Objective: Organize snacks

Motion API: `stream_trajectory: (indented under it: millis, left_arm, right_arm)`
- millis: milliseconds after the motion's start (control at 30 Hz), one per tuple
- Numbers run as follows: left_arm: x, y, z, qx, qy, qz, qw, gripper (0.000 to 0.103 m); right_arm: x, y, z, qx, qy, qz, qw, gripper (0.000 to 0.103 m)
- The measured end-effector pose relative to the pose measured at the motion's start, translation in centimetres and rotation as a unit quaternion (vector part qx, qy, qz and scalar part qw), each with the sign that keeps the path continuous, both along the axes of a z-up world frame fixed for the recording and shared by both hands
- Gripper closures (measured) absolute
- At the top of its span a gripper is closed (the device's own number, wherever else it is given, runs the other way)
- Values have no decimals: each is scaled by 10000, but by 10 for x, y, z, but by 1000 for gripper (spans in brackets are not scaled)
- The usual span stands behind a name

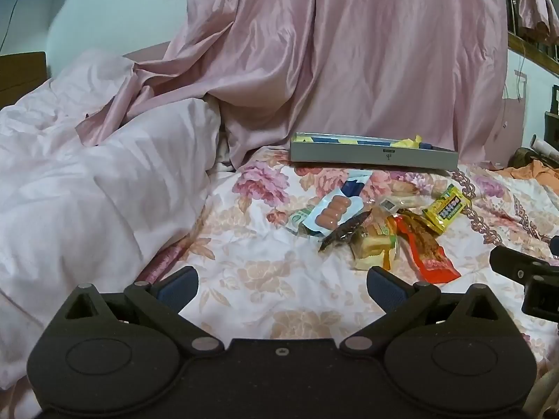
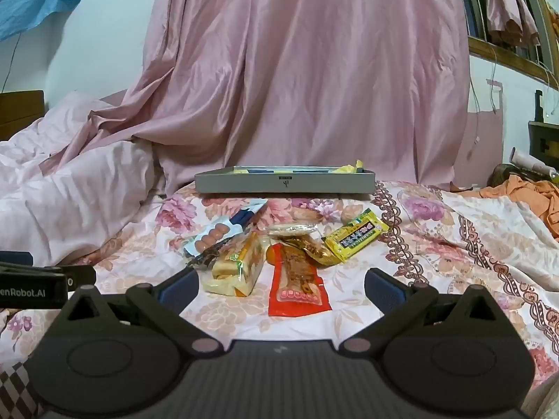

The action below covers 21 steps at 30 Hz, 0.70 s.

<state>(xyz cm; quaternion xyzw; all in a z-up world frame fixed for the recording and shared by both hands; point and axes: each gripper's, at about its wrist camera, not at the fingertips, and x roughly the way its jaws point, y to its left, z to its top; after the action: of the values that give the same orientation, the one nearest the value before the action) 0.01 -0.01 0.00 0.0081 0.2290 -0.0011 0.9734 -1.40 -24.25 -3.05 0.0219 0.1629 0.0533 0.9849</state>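
**Snacks heaped on the bed, both claws empty and spread**

Snacks [image 2: 276, 248] lie in a loose pile on the flowered bedspread [image 2: 454, 230], just in front of a shallow grey tray [image 2: 284, 183] that sits further back against the pink curtain [image 2: 314, 70].

From my right wrist view I note, nearest to me, a red packet [image 2: 297, 288] lying flat and a clear-wrapped cake [image 2: 237, 267] beside it on the left. Behind them lie a sausage pack [image 2: 213, 237], a yellow packet [image 2: 356, 239] to the right, and a dark wrapper [image 2: 206, 256] partly tucked under the sausage pack. Several packets overlap one another.

My right claw [image 2: 281, 288] has its fingers wide apart, holding nothing, with the red packet and the cake in front of it between the two tips.

My left claw [image 1: 281, 288] is likewise spread and empty, over bare bedspread, with the pile ahead and to its right. A rumpled pale quilt [image 1: 87, 181] fills the left side of that view.

The tray holds some yellow and blue items; I cannot tell what they are.
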Motion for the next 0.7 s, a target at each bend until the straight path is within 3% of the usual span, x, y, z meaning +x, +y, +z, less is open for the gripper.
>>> stream_trajectory:
  millis: [700]
  left_arm:
    - [-1,0,0,-11,11,-8,10000,1]
  right_arm:
    - [-1,-1,0,50,44,-38,10000,0]
